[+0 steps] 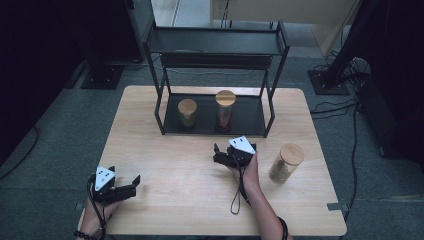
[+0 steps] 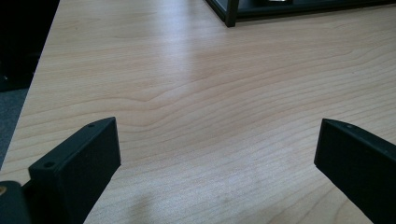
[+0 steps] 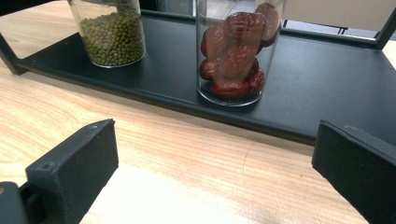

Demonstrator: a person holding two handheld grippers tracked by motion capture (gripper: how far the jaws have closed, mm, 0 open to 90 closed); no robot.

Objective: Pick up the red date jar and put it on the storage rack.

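Glass jar of red dates (image 3: 232,51) stands upright on black rack shelf (image 3: 322,79), near right gripper (image 1: 225,152), jaws spread, empty. Left gripper (image 1: 125,186) likewise released over table (image 2: 210,93).

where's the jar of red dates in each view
High view: the jar of red dates stands on the rack's bottom shelf, right of the green-bean jar, just beyond the right gripper.
Left gripper view: the jar is not in this picture.
Right gripper view: upper centre, straight ahead between the open jaws.
Shared landmark: the black rack.
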